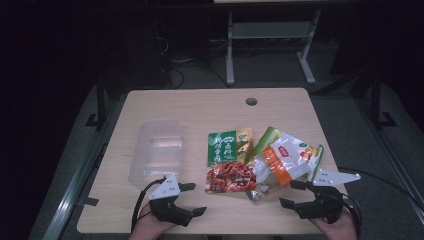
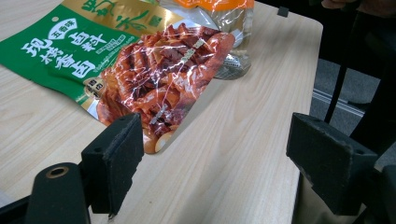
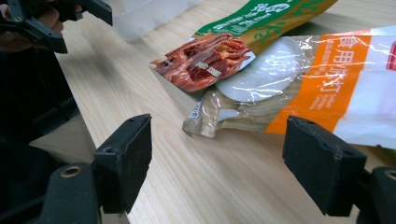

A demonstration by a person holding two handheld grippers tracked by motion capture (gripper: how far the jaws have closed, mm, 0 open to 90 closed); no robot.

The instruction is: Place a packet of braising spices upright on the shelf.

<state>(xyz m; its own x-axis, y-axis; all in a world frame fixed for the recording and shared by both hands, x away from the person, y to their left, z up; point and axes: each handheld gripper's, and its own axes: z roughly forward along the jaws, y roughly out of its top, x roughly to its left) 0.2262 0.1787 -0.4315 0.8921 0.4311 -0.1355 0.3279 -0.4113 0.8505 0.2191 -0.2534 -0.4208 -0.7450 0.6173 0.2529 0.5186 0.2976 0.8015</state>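
Hovering at the near edge of the table (image 1: 200,102), both grippers face the two snack packets from opposite sides. Landmark for everything here: the green-and-red packet (image 1: 229,161), lying flat near the table's middle.

Left gripper (image 1: 191,199) — jaws spread wide, nothing between them, sitting just to the near-left of the green-and-red packet; in the left gripper view the packet's red lower corner (image 2: 163,88) lies just ahead of the jaws. Right gripper (image 1: 295,194) — equally wide open and empty, to the near-right of that packet, aimed at the orange-and-white packet (image 1: 285,161), which overlaps the green-and-red one's right edge and rests partly on top of it. A clear plastic container (image 1: 157,152) stands to the left of the green-and-red packet, apart from it, empty as far as can be seen.

Judgement: the step in hand looks like a first pick, likely to load the container. The upper packet should go first — lifting the lower one would drag its neighbour. Its crimped near corner (image 3: 201,122) stands slightly proud of the wood, a good bite point for the right gripper. Come in low, nearly level, one jaw sliding under the seam, and close on the flat sealed edge rather than the puffy middle, which would slip.
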